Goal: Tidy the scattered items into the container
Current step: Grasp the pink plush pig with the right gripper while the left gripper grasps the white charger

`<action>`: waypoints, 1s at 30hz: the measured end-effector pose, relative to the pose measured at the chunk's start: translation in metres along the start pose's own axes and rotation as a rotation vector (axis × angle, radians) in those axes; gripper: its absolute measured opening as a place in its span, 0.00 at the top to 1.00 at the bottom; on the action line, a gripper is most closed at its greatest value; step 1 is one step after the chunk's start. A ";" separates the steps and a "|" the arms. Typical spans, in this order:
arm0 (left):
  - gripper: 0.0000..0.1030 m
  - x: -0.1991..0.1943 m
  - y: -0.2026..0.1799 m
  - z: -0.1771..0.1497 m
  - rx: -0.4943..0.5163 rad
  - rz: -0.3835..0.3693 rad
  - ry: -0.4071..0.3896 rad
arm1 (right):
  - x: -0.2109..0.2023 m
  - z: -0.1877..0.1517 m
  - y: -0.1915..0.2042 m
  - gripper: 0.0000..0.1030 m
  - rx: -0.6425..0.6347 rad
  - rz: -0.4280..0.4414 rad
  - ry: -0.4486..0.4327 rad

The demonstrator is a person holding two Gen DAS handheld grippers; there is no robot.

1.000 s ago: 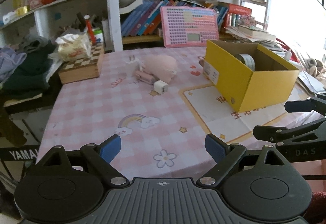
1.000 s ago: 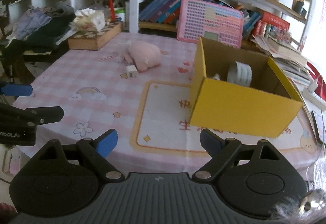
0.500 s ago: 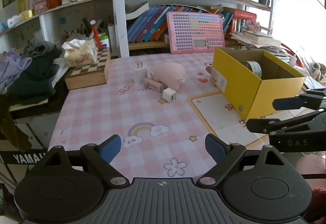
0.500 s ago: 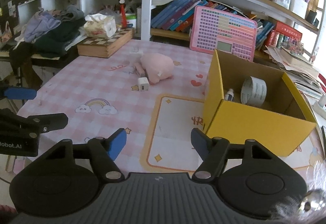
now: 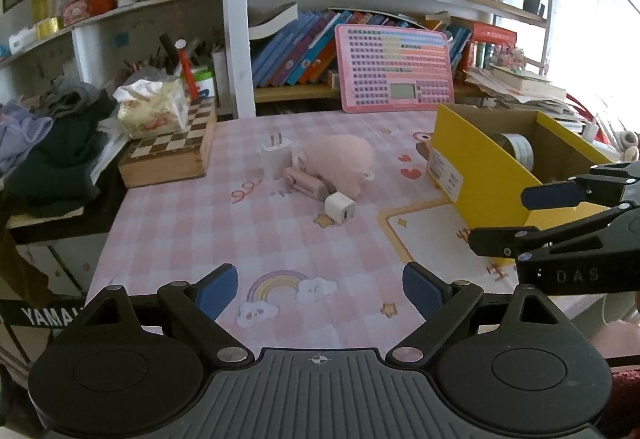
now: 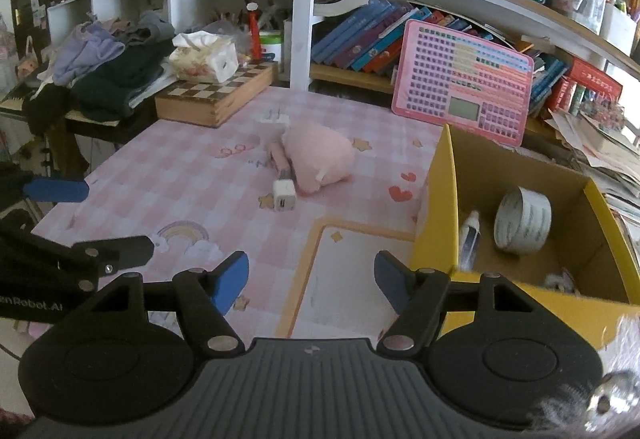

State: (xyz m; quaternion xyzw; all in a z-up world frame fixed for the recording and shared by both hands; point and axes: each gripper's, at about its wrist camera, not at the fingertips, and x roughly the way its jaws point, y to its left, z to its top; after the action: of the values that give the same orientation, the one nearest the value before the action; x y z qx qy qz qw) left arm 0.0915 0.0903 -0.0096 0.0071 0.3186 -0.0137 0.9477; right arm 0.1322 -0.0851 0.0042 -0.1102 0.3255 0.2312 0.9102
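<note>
A yellow cardboard box [image 6: 452,215] stands on the right of the pink checked table [image 5: 256,231]. It holds a roll of tape [image 6: 522,225] and a small bottle [image 6: 469,235]. A pink plush toy [image 5: 340,157], a white plug charger [image 5: 274,159], a pink clip-like item [image 5: 304,185] and a small white cube charger [image 5: 340,207] lie together mid-table. My left gripper [image 5: 320,289] is open and empty above the near edge. My right gripper [image 6: 312,279] is open and empty, next to the box's left wall.
A wooden chessboard box [image 5: 172,155] with a tissue pack [image 5: 154,113] sits at the far left. A pink keyboard toy [image 5: 396,69] leans on the bookshelf behind. Clothes [image 5: 52,147] pile up beyond the table's left edge.
Both grippers have pulled back and risen, so the table and box appear farther off. Both stay open and empty. The right gripper now looks down into the box.
</note>
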 end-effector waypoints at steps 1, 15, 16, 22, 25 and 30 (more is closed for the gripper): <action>0.11 0.004 0.000 0.002 -0.003 0.002 0.000 | 0.004 0.004 -0.003 0.34 -0.001 0.004 0.000; 0.11 0.066 -0.007 0.029 -0.040 0.020 0.030 | 0.058 0.054 -0.033 0.34 -0.015 0.094 0.033; 0.11 0.070 -0.008 0.031 -0.041 0.021 0.035 | 0.063 0.059 -0.036 0.34 -0.009 0.106 0.040; 0.12 0.100 -0.013 0.042 -0.047 0.030 0.050 | 0.097 0.087 -0.047 0.34 -0.025 0.167 0.093; 0.12 0.116 -0.014 0.047 -0.051 0.036 0.057 | 0.115 0.103 -0.049 0.34 -0.059 0.188 0.122; 0.12 0.141 -0.016 0.055 -0.056 0.051 0.071 | 0.146 0.124 -0.052 0.33 -0.125 0.218 0.165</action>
State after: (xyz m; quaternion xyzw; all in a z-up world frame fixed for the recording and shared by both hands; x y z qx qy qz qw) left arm 0.2361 0.0703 -0.0513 -0.0110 0.3522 0.0196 0.9356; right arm 0.3242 -0.0358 0.0081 -0.1491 0.3943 0.3388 0.8411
